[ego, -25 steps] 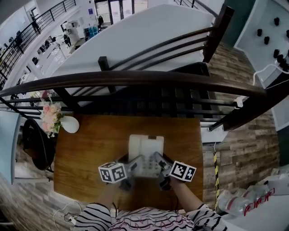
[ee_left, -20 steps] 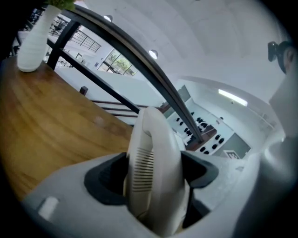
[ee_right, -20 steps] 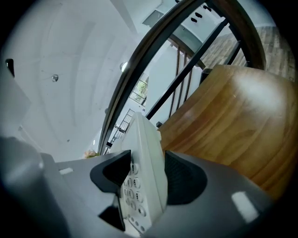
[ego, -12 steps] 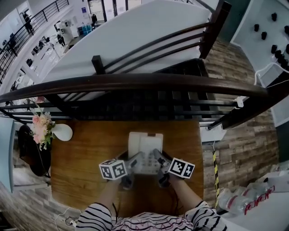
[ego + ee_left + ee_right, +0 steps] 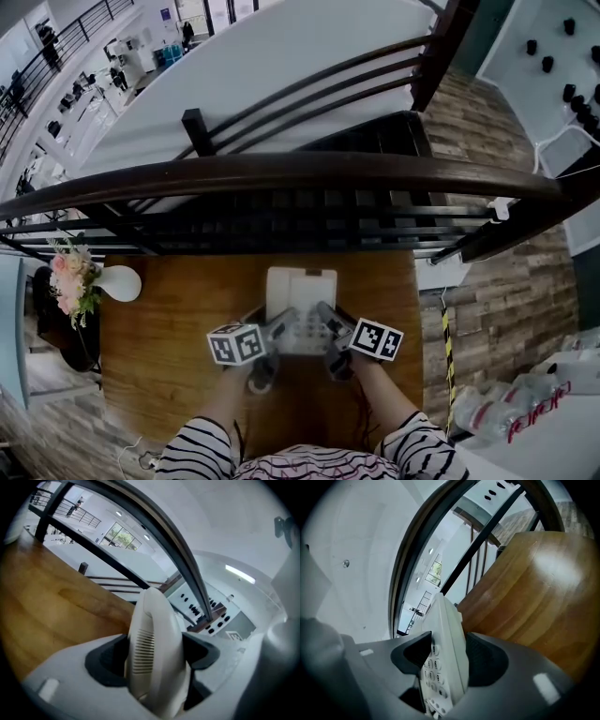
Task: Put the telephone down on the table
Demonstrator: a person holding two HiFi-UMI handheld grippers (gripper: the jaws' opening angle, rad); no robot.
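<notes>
A white desk telephone [image 5: 300,302] hangs over the brown wooden table [image 5: 169,337], gripped at its near end from both sides. My left gripper [image 5: 277,330] is shut on the handset side [image 5: 154,653], whose speaker grille fills the gap between the dark pads. My right gripper [image 5: 324,326] is shut on the keypad side [image 5: 443,658], where several number keys show. The phone's far half sticks out ahead of both grippers. Whether its underside touches the tabletop [image 5: 534,588] is hidden.
A white vase with pink flowers [image 5: 77,279] stands at the table's far left corner. A dark wooden railing [image 5: 300,173] runs along the table's far edge. A dark chair [image 5: 56,319] sits left of the table; brick floor [image 5: 487,328] lies to the right.
Both grippers have carried the telephone forward and lower toward the tabletop, keeping their grip. The head view has shifted, so the vase now sits further left.
</notes>
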